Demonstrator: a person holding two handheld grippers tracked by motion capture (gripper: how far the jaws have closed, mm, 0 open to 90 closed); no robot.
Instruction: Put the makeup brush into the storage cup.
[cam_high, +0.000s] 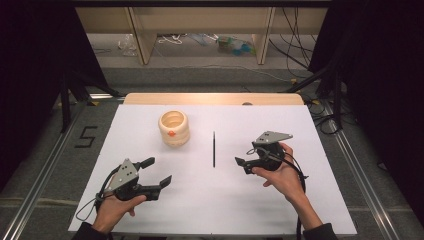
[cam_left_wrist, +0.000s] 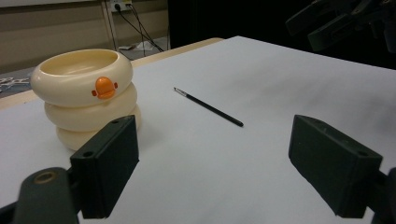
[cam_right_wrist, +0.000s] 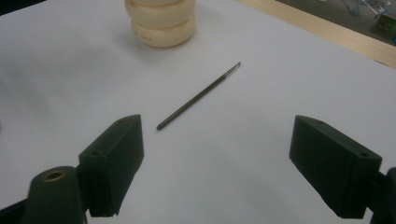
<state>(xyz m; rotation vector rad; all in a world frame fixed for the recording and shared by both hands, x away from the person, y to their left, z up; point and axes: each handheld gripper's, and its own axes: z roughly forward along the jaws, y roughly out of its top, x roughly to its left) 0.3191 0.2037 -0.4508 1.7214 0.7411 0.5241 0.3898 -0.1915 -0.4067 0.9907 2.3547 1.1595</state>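
A thin black brush (cam_high: 213, 149) lies on the white table top (cam_high: 280, 200), pointing away from me. Left of it stands a cream ringed pot (cam_high: 173, 128) with an orange duck bill on its side. My left gripper (cam_high: 159, 171) is held low at the near left, open, aimed toward the pot (cam_left_wrist: 86, 93) and the brush (cam_left_wrist: 208, 108). My right gripper (cam_high: 246, 156) hovers open just right of the brush, with the brush (cam_right_wrist: 198, 95) ahead of its jaws and the pot (cam_right_wrist: 161, 21) beyond. Nothing sits between the jaws of either gripper (cam_left_wrist: 215, 172) (cam_right_wrist: 215, 168).
A wooden strip (cam_high: 212, 98) runs along the table's far edge. Beyond it are wooden bench legs (cam_high: 142, 40) and cables on the floor. Dark curtains flank both sides. The right gripper (cam_left_wrist: 341, 21) shows far off in the left gripper view.
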